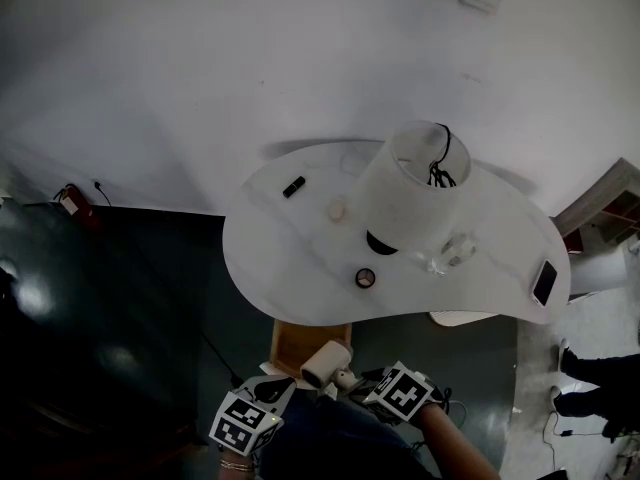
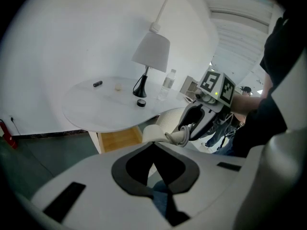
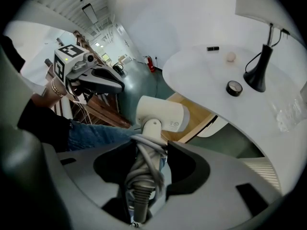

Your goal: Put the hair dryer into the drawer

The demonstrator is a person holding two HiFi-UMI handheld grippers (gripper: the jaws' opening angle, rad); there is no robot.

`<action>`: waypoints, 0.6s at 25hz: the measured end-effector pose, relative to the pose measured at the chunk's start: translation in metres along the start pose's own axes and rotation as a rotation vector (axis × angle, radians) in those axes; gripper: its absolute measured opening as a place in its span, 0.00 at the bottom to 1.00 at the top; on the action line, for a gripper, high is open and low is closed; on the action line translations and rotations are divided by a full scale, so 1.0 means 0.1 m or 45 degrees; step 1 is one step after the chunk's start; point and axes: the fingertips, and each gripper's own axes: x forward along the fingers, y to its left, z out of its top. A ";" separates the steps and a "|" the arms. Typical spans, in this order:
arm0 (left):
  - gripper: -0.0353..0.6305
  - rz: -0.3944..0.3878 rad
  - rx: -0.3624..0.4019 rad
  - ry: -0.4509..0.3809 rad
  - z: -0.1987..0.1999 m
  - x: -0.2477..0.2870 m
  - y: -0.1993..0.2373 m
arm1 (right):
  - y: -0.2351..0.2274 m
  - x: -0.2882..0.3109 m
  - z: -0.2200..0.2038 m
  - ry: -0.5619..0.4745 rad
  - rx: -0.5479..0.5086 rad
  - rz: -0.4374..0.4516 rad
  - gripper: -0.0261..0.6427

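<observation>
The white hair dryer (image 1: 325, 365) hangs just in front of the open wooden drawer (image 1: 300, 340) under the white table (image 1: 290, 258). My right gripper (image 1: 372, 381) is shut on its cord-wrapped handle (image 3: 144, 166), and its barrel (image 3: 160, 113) points toward the drawer (image 3: 191, 122). My left gripper (image 1: 275, 393) is beside the dryer on the left, jaws shut and holding nothing. From the left gripper view (image 2: 153, 147) the dryer (image 2: 154, 132) shows in front of the drawer (image 2: 119, 139), held by the right gripper (image 2: 184, 131).
On the table stand a white shade lamp (image 1: 410, 193), a clear plastic bottle (image 1: 450, 253), a small black round disc (image 1: 365, 278), a beige ball (image 1: 337, 209), a small black stick (image 1: 293, 186) and a phone (image 1: 545, 281). A red extinguisher (image 1: 70, 200) sits by the wall.
</observation>
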 end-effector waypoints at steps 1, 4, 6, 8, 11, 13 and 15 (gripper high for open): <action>0.08 0.004 -0.004 0.006 0.01 -0.01 0.02 | -0.01 0.00 0.01 0.005 -0.002 0.000 0.37; 0.08 0.010 -0.010 0.018 0.04 0.01 0.06 | -0.05 -0.01 0.02 0.014 0.001 -0.005 0.37; 0.08 0.000 -0.016 0.024 0.06 0.04 0.06 | -0.07 0.01 0.01 0.019 0.012 -0.009 0.37; 0.08 -0.023 -0.007 0.047 0.07 0.09 0.07 | -0.09 0.04 0.01 0.026 0.021 -0.019 0.37; 0.08 -0.056 0.027 0.067 0.10 0.16 0.09 | -0.10 0.08 0.02 0.040 0.044 -0.026 0.37; 0.08 -0.082 0.034 0.077 0.13 0.19 0.12 | -0.10 0.10 0.04 0.040 0.070 -0.026 0.37; 0.08 -0.106 0.055 0.095 0.16 0.21 0.17 | -0.11 0.12 0.08 0.033 0.099 -0.027 0.37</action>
